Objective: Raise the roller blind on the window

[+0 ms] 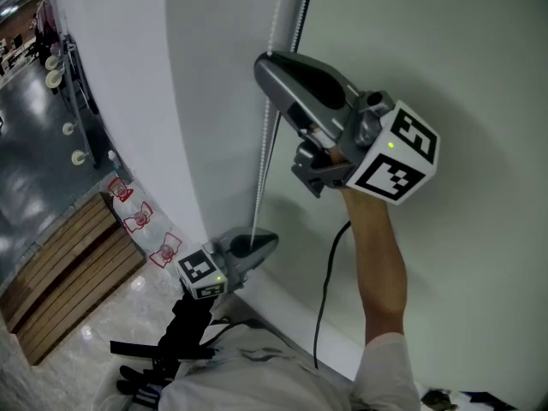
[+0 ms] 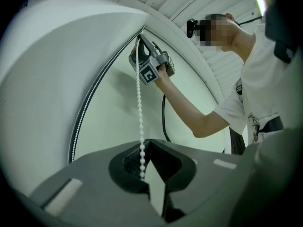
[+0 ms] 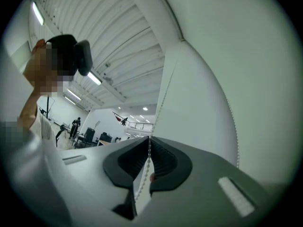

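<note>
Roller blind (image 1: 188, 101) hangs as a pale sheet filling the left and middle of the head view. Its face is upright, and its lower edge lies far below, near the floor.

The right gripper (image 1: 267, 62) is raised high on a bare arm (image 1: 377, 247) and is clenched on the bead chain (image 1: 267, 144). In the right gripper view the white beads pass straight between the two ribbed pads, which meet on them at the tip. Its marker cube (image 1: 398, 152) faces the head camera.

The left gripper (image 1: 261, 245) sits much lower on the same strand and is also closed on it. In the left gripper view the beads drop into the dark pocket between the pads and end there.

Between the two grippers the chain runs straight and taut, its long axis upright, along the right edge of the blind. The blind meets a greenish wall (image 1: 471, 58) there. A second run of beads (image 3: 233, 126) follows the far edge of a white panel in the right gripper view, well apart from the gripped strand.

A black cable (image 1: 325, 289) trails down from the right gripper beside the arm. Lower left, red stickers (image 1: 137, 219) sit near the foot of the blind, and wooden planks (image 1: 60, 272) lie on the floor beyond.
</note>
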